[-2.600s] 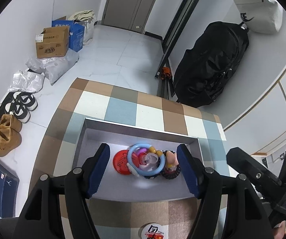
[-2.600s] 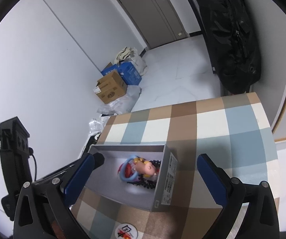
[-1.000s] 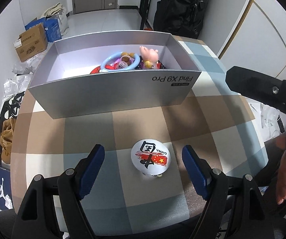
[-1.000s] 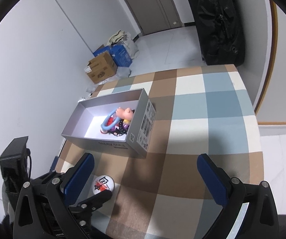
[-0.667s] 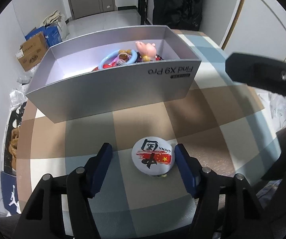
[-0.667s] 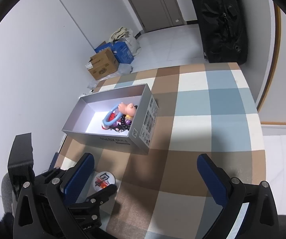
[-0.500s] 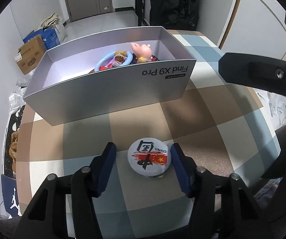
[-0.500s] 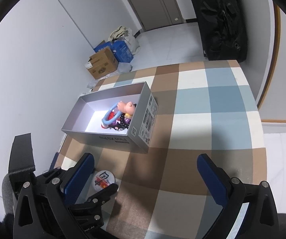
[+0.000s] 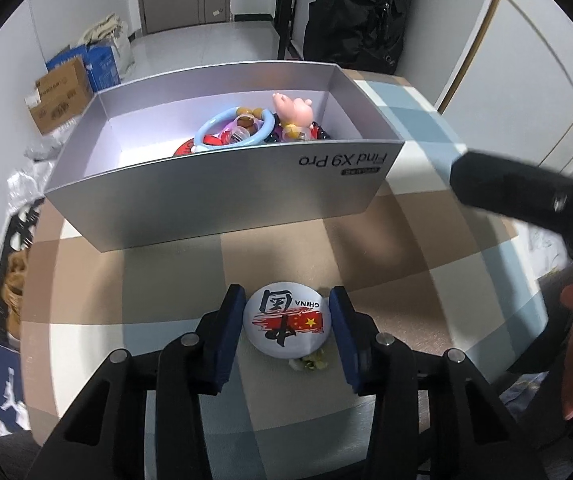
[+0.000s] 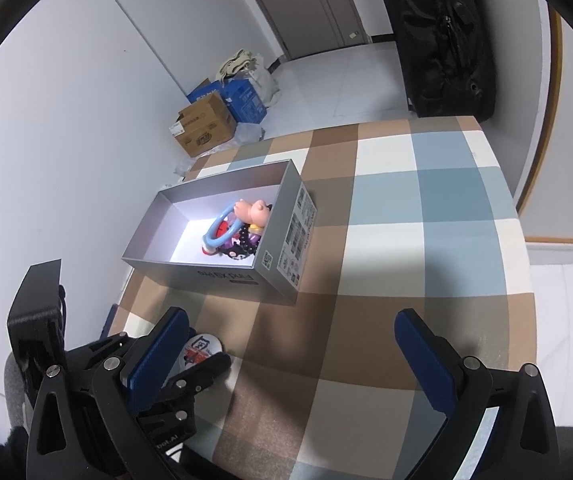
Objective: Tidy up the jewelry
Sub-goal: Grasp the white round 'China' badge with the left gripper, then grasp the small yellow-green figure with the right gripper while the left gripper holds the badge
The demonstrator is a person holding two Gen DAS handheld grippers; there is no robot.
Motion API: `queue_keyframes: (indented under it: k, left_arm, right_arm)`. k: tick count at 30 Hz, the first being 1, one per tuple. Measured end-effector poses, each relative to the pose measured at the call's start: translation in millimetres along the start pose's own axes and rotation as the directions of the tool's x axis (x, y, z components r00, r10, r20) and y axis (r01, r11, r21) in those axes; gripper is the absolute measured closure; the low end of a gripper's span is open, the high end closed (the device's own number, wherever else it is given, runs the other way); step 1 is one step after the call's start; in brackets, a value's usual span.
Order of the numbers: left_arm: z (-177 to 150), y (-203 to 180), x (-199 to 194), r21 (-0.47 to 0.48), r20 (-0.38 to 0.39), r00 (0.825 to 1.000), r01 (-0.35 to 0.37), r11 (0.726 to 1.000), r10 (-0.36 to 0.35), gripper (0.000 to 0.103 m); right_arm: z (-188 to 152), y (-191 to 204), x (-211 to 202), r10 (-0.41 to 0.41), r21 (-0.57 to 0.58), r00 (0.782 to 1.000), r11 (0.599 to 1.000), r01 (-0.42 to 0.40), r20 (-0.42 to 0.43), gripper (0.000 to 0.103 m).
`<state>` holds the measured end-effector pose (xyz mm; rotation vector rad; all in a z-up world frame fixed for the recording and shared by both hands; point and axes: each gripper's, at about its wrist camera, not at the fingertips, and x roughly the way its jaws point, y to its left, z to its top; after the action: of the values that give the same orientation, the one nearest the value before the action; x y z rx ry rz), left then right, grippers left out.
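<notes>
A round white badge (image 9: 287, 319) with a red flag print and "CHINA" lies on the checked tablecloth near the front edge. My left gripper (image 9: 288, 320) has its blue pads on either side of the badge, closed onto its rim. The badge also shows in the right wrist view (image 10: 199, 349). A grey box (image 9: 222, 204) stands behind it and holds a blue ring (image 9: 233, 127), a pink pig figure (image 9: 293, 107), dark beads and a red disc. My right gripper (image 10: 290, 354) is wide open and empty above the table, right of the box (image 10: 222, 276).
A small pale trinket (image 9: 309, 363) lies just in front of the badge. The right gripper's black body (image 9: 526, 204) reaches in from the right. Cardboard boxes (image 10: 206, 124) and a black bag (image 10: 442, 40) stand on the floor beyond the table.
My left gripper left the box, dropped to the badge at the table's front and its jaws narrowed from wide open until they met the badge. The right gripper stayed open, rising back a little.
</notes>
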<state>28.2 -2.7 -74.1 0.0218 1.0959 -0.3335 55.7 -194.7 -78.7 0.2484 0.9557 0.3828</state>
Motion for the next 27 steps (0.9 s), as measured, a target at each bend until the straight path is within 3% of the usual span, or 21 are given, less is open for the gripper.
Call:
queue_keyframes:
  k: [5, 10, 14, 18, 22, 27]
  left_arm:
    - [6, 12, 0, -0.094, 0.002, 0.998, 0.069, 0.993, -0.069, 0.065]
    - [12, 28, -8, -0.196, 0.047, 0.988, 0.154, 0.968, -0.148, 0.065]
    - [14, 34, -19, -0.242, 0.100, 0.982, 0.179, 0.954, -0.159, 0.065]
    - [20, 40, -32, -0.267, 0.154, 0.973, 0.208, 0.941, -0.172, 0.065]
    - [21, 46, -41, -0.296, 0.197, 0.961, 0.249, 0.922, -0.196, 0.065]
    - [19, 60, -47, -0.343, 0.237, 0.942, 0.310, 0.887, -0.237, 0.065]
  right_arm:
    - [0, -5, 2, -0.009, 0.016, 1.000, 1.000, 0.009, -0.006, 0.000]
    - [0, -9, 0, -0.050, 0.014, 0.999, 0.999, 0.050, 0.015, 0.000]
    - [-2, -10, 1, -0.070, 0.002, 0.998, 0.998, 0.070, 0.011, 0.000]
    - [-7, 1, 1, -0.101, -0.086, 0.995, 0.991, 0.103, 0.026, 0.000]
    - [-14, 13, 6, -0.068, -0.140, 0.998, 0.988, 0.067, -0.002, 0.001]
    - [-26, 35, 17, -0.028, -0.229, 0.998, 0.973, 0.013, -0.062, 0.024]
